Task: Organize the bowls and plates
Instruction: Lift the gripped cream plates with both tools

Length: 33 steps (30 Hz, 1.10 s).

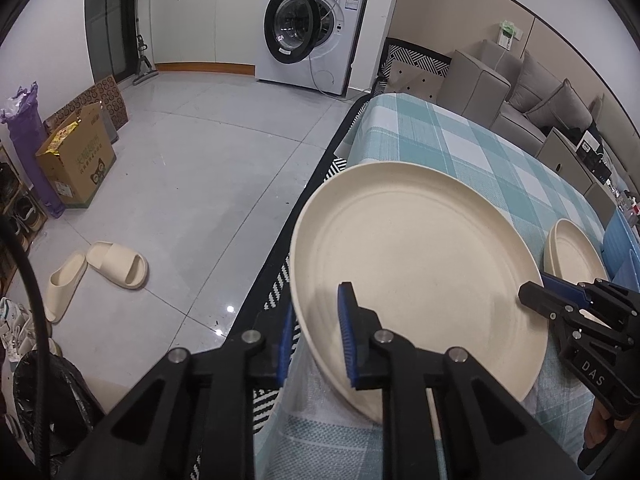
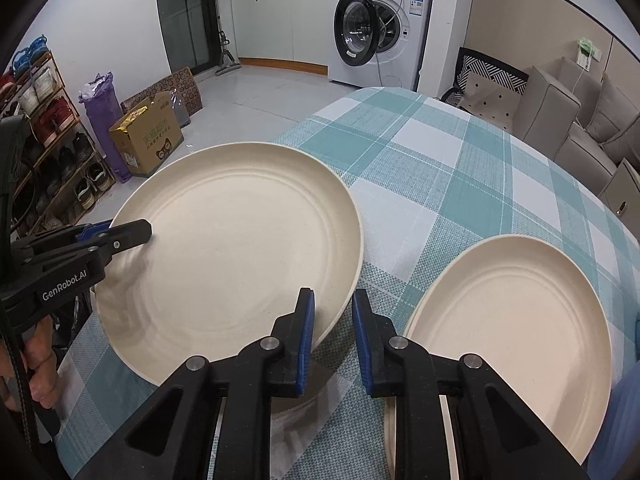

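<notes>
Ana: Left wrist view first: the left gripper [image 1: 316,304] has its blue pads squeezed tight on the near rim of the large round cream plate [image 1: 416,264], with the rim sandwiched between them

Ben: And the right gripper [image 2: 332,294]?

Ana: Same story from its own camera, narrowed right down with the plate's edge caught between the pads. So both grippers have hold of that one plate, on opposite sides of it

Ben: Where is it sitting?

Ana: At the left edge of the table in the teal and white checked cloth [image 2: 440,168], and from the left wrist camera part of it hangs out past that edge, over the floor. Whether it has cleared the cloth I cannot tell

Ben: So which step is this?

Ana: I'd call it the pick-up: grip made, carry not yet begun. Further right on the table lies a smaller round cream plate [image 2: 516,320], and it looks like more than one stacked there

Ben: What does the next move need?

Ana: My guess is a level, two-handed lift, both grippers moving together so the rim doesn't twist out, then across the table to wherever the stack gets built. The bigger plate probably belongs underneath

Ben: How does the plate look?

Ana: Matte, speckled cream, shallow, with raised concentric rings and an upturned rim. Clean and empty, probably light and stiff
</notes>
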Tool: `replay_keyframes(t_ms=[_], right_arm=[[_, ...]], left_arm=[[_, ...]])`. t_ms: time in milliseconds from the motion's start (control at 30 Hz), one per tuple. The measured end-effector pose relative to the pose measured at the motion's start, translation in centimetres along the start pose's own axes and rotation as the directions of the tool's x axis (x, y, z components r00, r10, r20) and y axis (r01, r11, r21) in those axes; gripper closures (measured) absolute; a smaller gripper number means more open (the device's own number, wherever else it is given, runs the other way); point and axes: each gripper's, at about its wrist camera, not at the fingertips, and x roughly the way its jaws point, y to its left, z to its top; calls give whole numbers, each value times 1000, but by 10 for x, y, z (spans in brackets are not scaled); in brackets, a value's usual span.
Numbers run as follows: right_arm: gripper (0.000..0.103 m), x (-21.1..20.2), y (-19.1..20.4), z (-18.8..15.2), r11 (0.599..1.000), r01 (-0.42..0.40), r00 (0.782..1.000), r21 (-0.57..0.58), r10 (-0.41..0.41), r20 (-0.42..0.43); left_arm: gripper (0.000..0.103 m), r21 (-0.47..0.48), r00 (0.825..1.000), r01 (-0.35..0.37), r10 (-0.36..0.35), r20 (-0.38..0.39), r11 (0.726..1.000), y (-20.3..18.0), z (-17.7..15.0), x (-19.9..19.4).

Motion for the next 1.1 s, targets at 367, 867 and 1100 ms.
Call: replay_keyframes(t_ms=[367, 867, 1100], right_arm=[[84, -21, -1, 2, 1000, 14, 999, 8, -14, 37], [84, -74, -12, -5, 998, 47, 993, 49, -52, 109], [84, -92, -24, -13, 995, 53, 989, 82, -64, 131]], left_arm=[[84, 14, 999, 8, -9, 38, 1000, -7, 2, -17], [84, 63, 995, 53, -59, 85, 997, -29, 5, -46], [84, 97, 993, 68, -77, 95, 993, -42, 4, -53]])
